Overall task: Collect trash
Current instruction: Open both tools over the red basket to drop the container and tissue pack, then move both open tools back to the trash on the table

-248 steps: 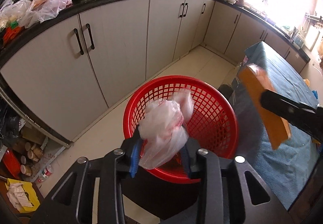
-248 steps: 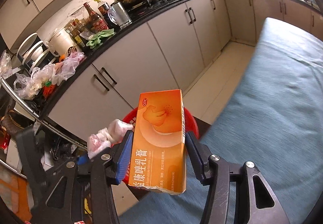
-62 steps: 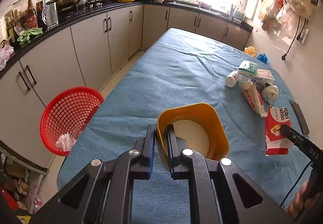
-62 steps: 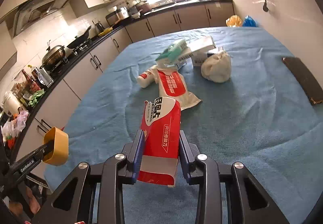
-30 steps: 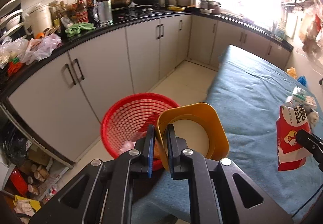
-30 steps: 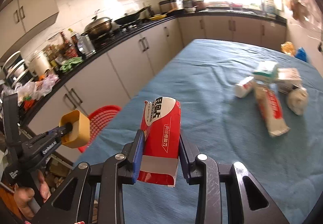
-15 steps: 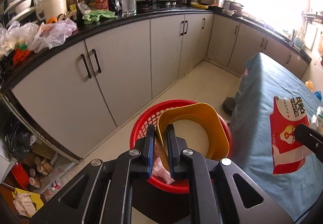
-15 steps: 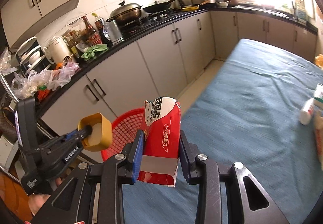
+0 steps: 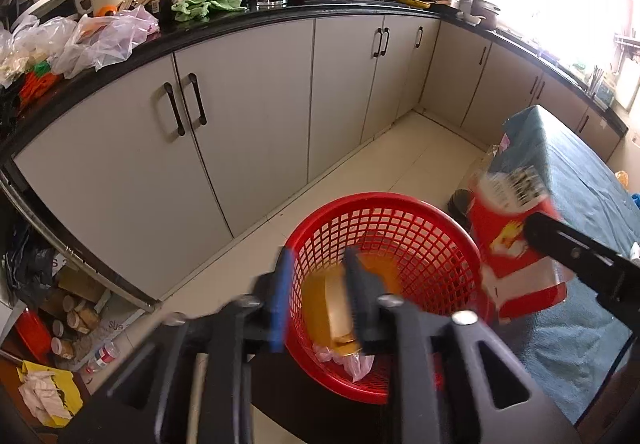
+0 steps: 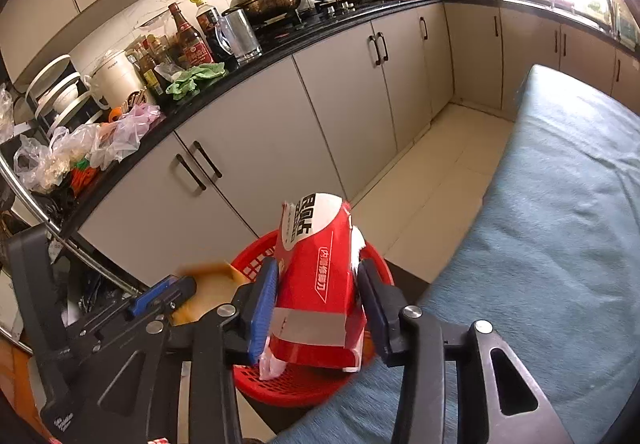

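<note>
A red mesh basket (image 9: 384,199) stands beside the blue-clothed table (image 9: 580,171), with a white plastic bag (image 9: 352,364) in it. My left gripper (image 9: 318,296) hangs over the basket and its jaws are opening. A blurred yellow cup (image 9: 332,304) drops between them, clear of the blue pad. My right gripper (image 10: 318,304) is above the basket (image 10: 292,384) too, jaws opening. A red and white box (image 10: 316,280) sits tilted and loose between its pads. The left wrist view shows that box (image 9: 516,244) at the basket's right rim.
Grey cabinets (image 9: 248,115) under a black counter (image 9: 240,19) crowded with bottles, bags and pots run behind the basket. Jars and yellow paper (image 9: 48,396) litter the floor at lower left. The basket rests on a dark stand (image 9: 280,384). Tiled floor (image 9: 400,155) lies beyond.
Both grippers moved from the table side to over the basket. Both pairs of jaws have parted; the yellow cup has slipped down from the left pads and the box has tilted.
</note>
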The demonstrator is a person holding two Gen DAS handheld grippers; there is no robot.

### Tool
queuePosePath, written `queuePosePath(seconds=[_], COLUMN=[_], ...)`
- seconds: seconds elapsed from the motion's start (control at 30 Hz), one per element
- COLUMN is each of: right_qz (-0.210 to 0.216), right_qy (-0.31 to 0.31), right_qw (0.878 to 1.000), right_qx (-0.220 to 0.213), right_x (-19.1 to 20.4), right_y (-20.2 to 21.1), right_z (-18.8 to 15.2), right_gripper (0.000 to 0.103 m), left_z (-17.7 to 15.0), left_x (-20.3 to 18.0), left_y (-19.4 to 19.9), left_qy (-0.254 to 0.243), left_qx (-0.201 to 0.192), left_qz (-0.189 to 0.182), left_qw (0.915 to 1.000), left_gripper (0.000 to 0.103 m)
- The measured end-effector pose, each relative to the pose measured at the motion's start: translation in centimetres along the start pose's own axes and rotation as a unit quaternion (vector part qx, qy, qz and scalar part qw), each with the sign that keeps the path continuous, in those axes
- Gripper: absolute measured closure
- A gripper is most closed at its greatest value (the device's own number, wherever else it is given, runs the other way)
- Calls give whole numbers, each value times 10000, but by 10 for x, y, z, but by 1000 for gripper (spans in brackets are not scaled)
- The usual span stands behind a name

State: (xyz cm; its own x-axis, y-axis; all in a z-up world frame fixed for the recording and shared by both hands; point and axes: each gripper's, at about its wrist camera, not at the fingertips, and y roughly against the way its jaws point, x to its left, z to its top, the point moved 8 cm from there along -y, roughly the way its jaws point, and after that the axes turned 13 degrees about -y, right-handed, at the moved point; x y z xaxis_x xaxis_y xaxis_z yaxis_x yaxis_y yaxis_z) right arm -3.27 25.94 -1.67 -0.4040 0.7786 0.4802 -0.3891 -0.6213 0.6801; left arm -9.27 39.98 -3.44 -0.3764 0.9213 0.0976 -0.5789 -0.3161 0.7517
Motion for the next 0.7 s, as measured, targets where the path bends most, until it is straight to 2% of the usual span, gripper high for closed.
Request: queuePosePath(seconds=[0.03, 0.07, 0.13, 0.43, 0.57, 0.7], right_qz=[33, 53, 21, -55, -153, -383], right_qy=[-26, -58, -94, -414, -488, -401], right_qw=[10000, 10000, 10000, 9991, 9986, 9977], right_qx=[31, 48, 24, -71, -91, -378], right_x=[0, -2, -5, -34, -50, -68], right_y=[-2, -3, -2, 23, 43, 75], right_z=[0, -1, -1, -3, -11, -13], right_gripper=[54, 49, 44, 40, 40, 36], left_z=[0, 1, 1, 3, 7, 11], left_x=[1, 2, 3, -2, -11, -34], left_y=[1, 3, 7, 20, 27, 36], left_qy=[12, 30, 50, 49, 41, -194], left_qx=[-31, -82, -142, -244, -284, -350], left_qz=[23, 50, 79, 154, 236, 250], left_qw=[10000, 9999, 9999, 9996, 9993, 9989], left_gripper=[55, 50, 48, 40, 39, 38])
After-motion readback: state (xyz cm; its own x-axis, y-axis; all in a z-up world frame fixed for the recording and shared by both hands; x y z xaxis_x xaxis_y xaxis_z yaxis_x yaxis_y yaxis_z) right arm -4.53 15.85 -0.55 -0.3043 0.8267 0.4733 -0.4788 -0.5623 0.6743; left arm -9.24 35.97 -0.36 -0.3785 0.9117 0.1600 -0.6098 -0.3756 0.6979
